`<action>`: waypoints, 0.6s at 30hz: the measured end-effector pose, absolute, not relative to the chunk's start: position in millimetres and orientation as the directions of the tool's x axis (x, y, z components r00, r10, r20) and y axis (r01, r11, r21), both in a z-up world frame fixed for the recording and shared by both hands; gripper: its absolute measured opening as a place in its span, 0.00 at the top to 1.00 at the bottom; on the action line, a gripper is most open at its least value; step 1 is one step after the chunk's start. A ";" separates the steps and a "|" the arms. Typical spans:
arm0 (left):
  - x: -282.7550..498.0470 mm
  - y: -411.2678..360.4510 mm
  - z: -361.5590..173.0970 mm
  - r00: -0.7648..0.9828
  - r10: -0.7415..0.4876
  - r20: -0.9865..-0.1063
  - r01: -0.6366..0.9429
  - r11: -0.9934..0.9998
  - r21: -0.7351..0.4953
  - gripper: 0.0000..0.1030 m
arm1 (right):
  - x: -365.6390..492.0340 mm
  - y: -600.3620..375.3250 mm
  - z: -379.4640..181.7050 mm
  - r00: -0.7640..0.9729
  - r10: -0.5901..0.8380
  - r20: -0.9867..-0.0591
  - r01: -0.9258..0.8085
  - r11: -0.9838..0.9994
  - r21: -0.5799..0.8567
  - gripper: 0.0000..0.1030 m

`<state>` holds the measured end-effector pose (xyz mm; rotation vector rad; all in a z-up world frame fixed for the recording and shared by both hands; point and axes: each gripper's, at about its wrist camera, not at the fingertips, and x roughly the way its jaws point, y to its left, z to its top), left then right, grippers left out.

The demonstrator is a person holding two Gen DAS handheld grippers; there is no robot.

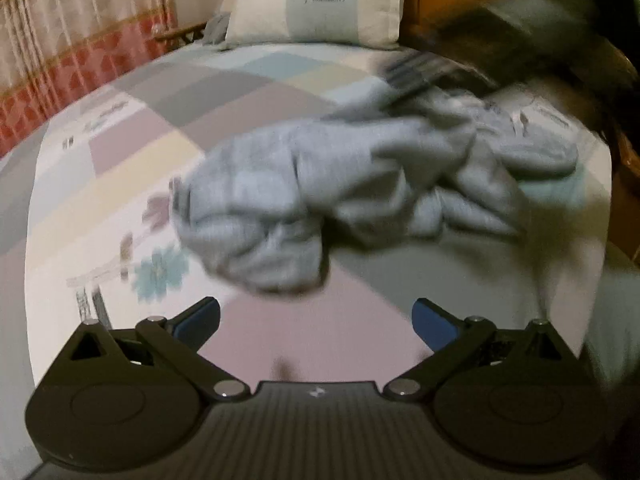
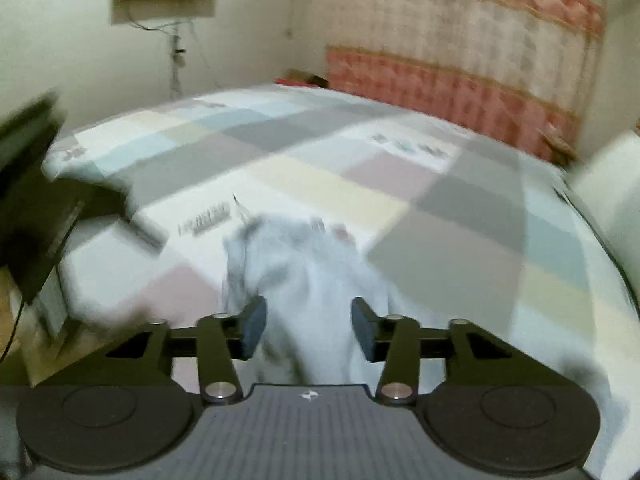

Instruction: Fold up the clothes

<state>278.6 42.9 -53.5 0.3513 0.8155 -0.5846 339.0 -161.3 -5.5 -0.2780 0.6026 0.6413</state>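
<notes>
left wrist: left gripper (image 1: pixel 316 320) jaws spread wide, holding nothing | one crumpled grey garment (image 1: pixel 320 196) mid-frame on bedspread (image 1: pixel 120 184) | one pillow (image 1: pixel 320 0) top centre || right wrist: right gripper (image 2: pixel 308 328) jaws apart, garment (image 2: pixel 308 264) between them, grip unclear | one curtain (image 2: pixel 460 52) upper right

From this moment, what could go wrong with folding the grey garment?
The grey garment lies crumpled on the bed, so a grab may catch several layers. The right tool stands open around the cloth and may take a bunched part. The left tool is open and apart from the cloth; both views are blurred.
</notes>
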 end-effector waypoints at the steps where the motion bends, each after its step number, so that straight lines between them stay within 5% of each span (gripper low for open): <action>1: 274.2 48.7 -57.4 0.539 -0.349 -0.766 0.605 0.794 0.065 0.02 | 357.6 -149.2 -4.3 0.617 0.489 -0.617 -0.658 0.751 -0.062 0.39; 12: 252.7 95.5 -88.1 0.536 -0.350 -0.768 0.549 0.836 0.003 0.02 | 482.7 -45.7 -49.9 0.357 0.439 -0.824 -0.833 0.548 -0.069 0.32; 13: 253.2 97.2 -89.3 0.537 -0.352 -0.766 0.547 0.837 -0.001 0.02 | 480.9 -41.5 -53.6 0.338 0.428 -0.838 -0.853 0.516 -0.081 0.44; 14: 253.8 98.9 -90.6 0.539 -0.354 -0.765 0.545 0.839 -0.004 0.02 | 477.6 -37.8 -57.1 0.332 0.409 -0.850 -0.866 0.489 -0.102 0.78; 15: 254.3 100.6 -91.9 0.540 -0.356 -0.763 0.543 0.840 -0.008 0.02 | 474.5 -35.4 -58.8 0.346 0.390 -0.853 -0.869 0.475 -0.135 0.91; 18: 256.0 105.7 -95.8 0.544 -0.362 -0.757 0.536 0.844 -0.019 0.02 | 473.4 -30.7 -57.4 0.420 0.354 -0.836 -0.855 0.464 -0.233 0.93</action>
